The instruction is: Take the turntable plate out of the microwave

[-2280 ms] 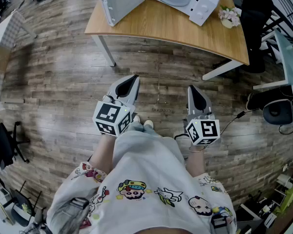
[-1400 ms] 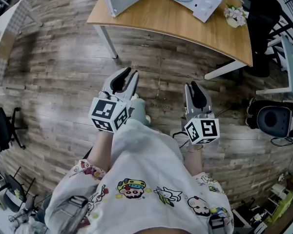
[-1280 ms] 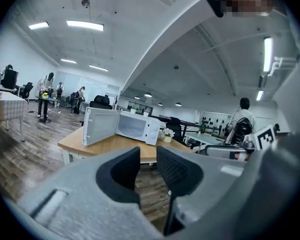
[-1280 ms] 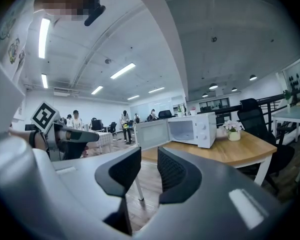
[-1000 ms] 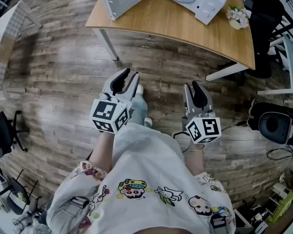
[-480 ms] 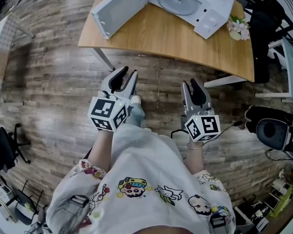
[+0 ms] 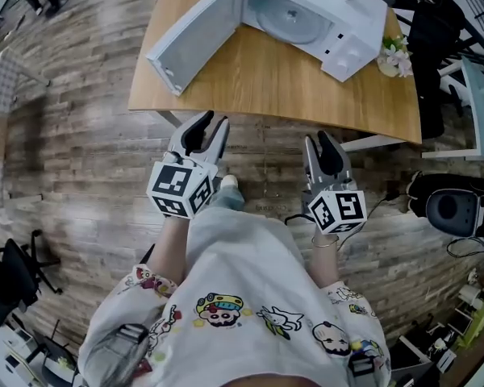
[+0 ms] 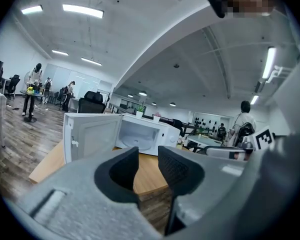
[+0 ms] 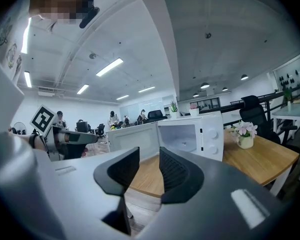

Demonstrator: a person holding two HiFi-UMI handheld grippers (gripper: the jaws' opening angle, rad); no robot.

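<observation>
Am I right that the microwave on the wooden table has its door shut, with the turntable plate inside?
Not quite: the head view shows the door wide open. The microwave does stand on the wooden table with the turntable plate inside.

Bright ceiling strip lights, sharp, fisheye-warped edges

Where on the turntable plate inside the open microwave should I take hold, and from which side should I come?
Probably its near rim, coming level through the open front of the microwave. The turntable plate lies flat on the cavity floor, so only its thin edge can be pinched. The door stands swung wide to the left, out of the way.
</observation>
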